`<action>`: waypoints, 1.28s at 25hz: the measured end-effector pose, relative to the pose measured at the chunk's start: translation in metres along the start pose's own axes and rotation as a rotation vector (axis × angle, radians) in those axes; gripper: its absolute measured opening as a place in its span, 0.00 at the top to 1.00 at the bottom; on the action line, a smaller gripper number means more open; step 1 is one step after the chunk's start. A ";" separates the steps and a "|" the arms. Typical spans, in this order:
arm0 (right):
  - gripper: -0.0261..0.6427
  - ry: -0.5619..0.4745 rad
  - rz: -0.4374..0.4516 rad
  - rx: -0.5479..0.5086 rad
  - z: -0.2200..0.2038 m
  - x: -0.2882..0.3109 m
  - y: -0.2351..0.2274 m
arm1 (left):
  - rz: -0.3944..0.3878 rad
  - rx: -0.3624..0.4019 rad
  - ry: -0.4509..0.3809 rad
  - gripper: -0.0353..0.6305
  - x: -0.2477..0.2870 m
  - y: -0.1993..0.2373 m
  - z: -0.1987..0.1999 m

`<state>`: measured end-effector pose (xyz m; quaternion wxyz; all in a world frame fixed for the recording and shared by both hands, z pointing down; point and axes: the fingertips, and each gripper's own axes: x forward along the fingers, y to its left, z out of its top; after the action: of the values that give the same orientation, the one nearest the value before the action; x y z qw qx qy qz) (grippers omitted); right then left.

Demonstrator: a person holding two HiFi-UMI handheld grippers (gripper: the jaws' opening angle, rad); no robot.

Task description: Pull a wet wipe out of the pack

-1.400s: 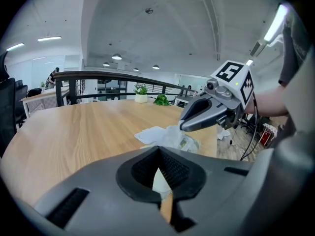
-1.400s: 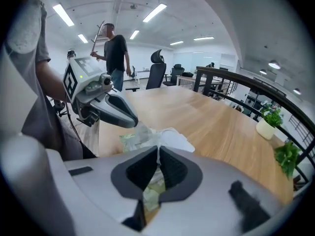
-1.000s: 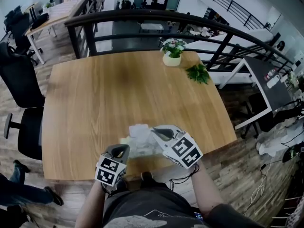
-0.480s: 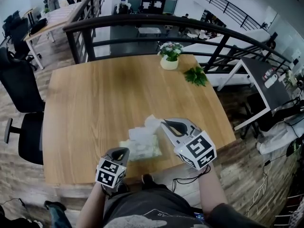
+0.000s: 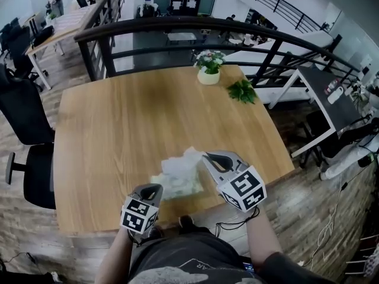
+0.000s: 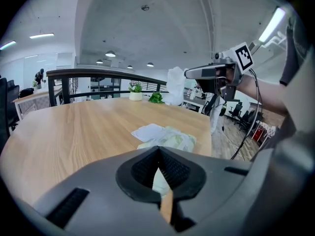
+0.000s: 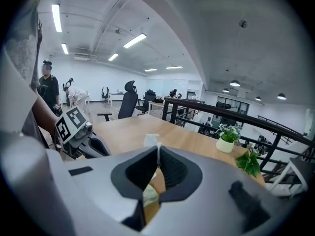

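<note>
Most of the wooden table (image 5: 118, 117) lies open — a pot plant (image 5: 208, 64) and a sprig (image 5: 241, 91) sit near its far edge, below a black railing (image 5: 177, 25). By the front edge the left gripper (image 5: 154, 187) is clamped on the pack (image 5: 180, 186) — the right gripper (image 5: 205, 157) pinches a wipe (image 5: 181, 162) held above it

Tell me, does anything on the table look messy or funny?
Only small things. A white wipe sticks up crumpled from the wipe pack near the front edge of the table, pinched in the right claw. A leafy green sprig lies loose near the flower pot. Nothing looks spilled or broken.
</note>
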<state>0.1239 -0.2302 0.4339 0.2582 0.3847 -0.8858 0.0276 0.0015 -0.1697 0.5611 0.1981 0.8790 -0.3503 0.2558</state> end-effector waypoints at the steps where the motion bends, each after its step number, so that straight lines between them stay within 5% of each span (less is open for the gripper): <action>1: 0.92 0.001 -0.005 0.004 0.000 0.000 0.000 | -0.006 0.002 0.001 0.93 0.000 -0.001 0.000; 17: 0.92 -0.001 -0.140 0.127 -0.002 -0.012 0.048 | -0.115 0.032 -0.018 0.93 -0.016 -0.012 -0.004; 24: 0.92 -0.002 -0.224 0.143 -0.003 -0.027 0.077 | -0.083 0.095 -0.072 0.93 -0.030 0.002 -0.004; 32: 0.92 -0.040 -0.271 0.150 0.004 -0.037 0.077 | -0.054 0.011 -0.172 0.93 -0.072 0.012 0.011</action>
<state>0.0893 -0.1528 0.4240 0.2123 0.5195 -0.8261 0.0506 -0.0484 -0.1467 0.5124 0.1695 0.9079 -0.3407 0.1758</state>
